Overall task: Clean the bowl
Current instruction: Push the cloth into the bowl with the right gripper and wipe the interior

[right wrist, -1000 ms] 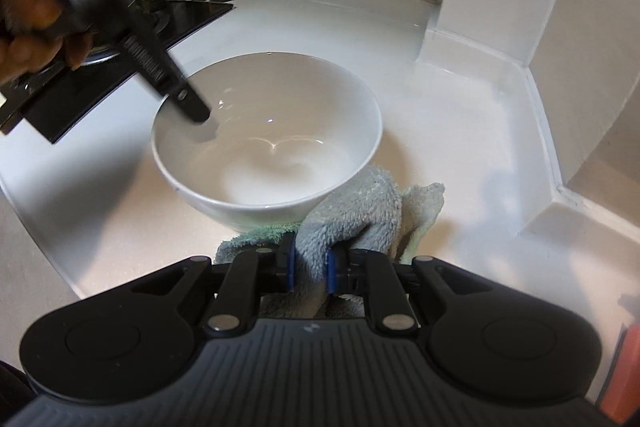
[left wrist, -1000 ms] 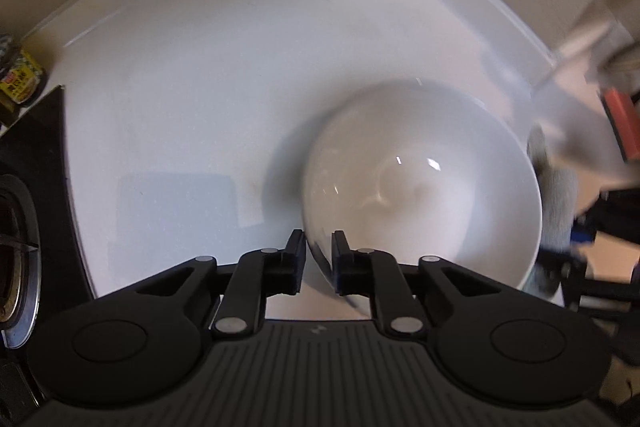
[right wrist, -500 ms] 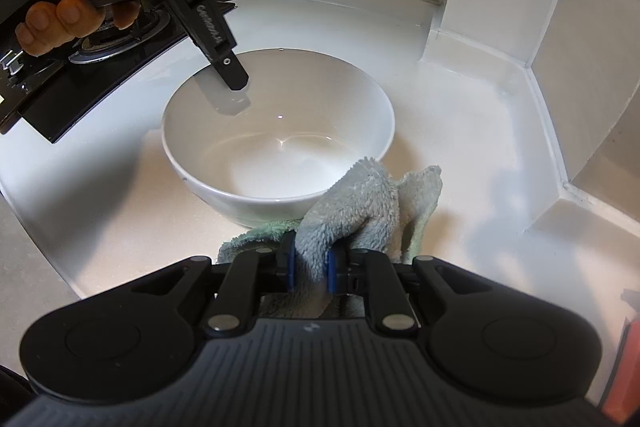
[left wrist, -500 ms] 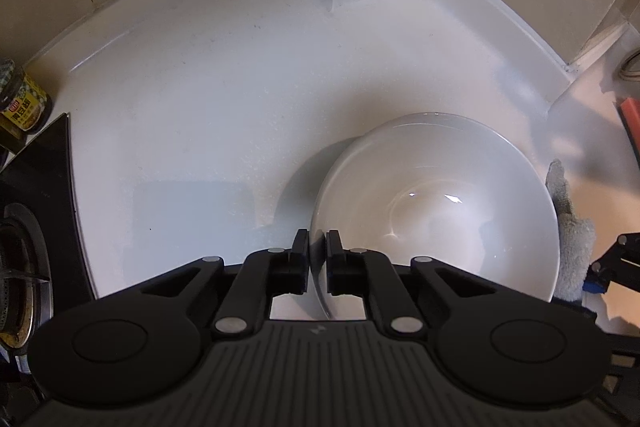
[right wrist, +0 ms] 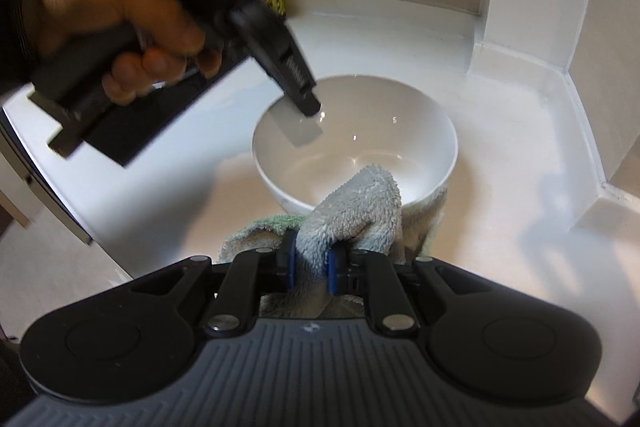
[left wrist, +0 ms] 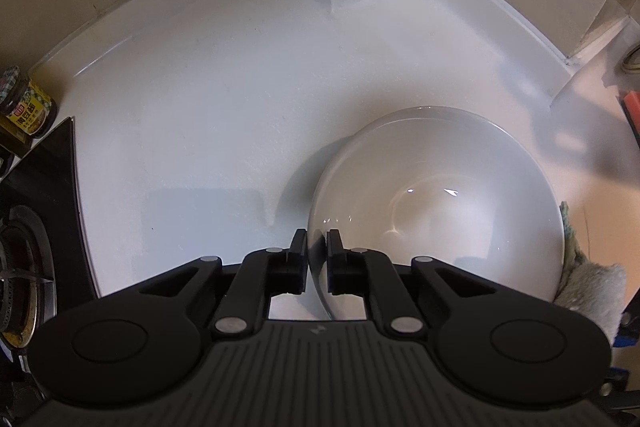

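While the white counter [left wrist: 224,131] carries everything, the white bowl [left wrist: 436,203] stands upright on it near the front edge, right of the black hob [left wrist: 36,227], interior glossy with no residue visible. Left gripper [left wrist: 317,251]: fingers clenched on the bowl's near rim, one inside, one outside. Right gripper [right wrist: 312,263]: clamped on a fold of grey-green terry cloth [right wrist: 360,203], which rises against the bowl's near outer wall and over its rim; its tail lies on the counter. Judgement: bowl braced, cloth at the rim but not in the basin. A clean-looking interior fits either wiping about to go in or wiping done; the pictures do not settle which. A labelled jar [left wrist: 26,107] stands at the back wall.
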{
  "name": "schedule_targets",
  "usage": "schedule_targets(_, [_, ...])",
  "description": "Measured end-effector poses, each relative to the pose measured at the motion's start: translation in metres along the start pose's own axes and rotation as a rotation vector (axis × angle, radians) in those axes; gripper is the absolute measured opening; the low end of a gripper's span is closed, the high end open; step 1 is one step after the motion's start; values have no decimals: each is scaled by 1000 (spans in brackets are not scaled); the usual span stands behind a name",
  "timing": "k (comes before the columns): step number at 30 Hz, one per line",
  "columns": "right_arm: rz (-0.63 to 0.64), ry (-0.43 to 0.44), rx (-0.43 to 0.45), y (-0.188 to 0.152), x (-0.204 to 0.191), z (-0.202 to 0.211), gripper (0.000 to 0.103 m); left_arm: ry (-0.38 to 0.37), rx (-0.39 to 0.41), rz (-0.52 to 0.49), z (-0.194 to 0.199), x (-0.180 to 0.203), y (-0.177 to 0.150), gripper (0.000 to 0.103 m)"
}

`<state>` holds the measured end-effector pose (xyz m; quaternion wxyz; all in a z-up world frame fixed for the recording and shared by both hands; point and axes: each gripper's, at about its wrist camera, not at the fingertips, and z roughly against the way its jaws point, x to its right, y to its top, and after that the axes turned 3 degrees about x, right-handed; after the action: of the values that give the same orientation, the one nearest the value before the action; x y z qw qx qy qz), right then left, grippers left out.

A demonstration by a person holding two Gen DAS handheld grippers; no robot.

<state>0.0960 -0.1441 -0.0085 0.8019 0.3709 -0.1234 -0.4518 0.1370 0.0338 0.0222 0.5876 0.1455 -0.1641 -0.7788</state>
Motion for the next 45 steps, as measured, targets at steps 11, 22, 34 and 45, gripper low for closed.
schedule_targets(11, [-61,39,193,57,40,48,12,-82,-11,105,0,-24,-6,10])
schedule_targets(22, [33,71,-207,103,35,-79,12,-135,32,124,-10,-47,-6,12])
schedule_targets(34, [87,256,-454,93,31,-140,11,-153,76,113,-29,-59,-4,13])
schedule_targets(45, [331,120,-419,86,15,-134,13,-121,62,115,-51,-50,5,11])
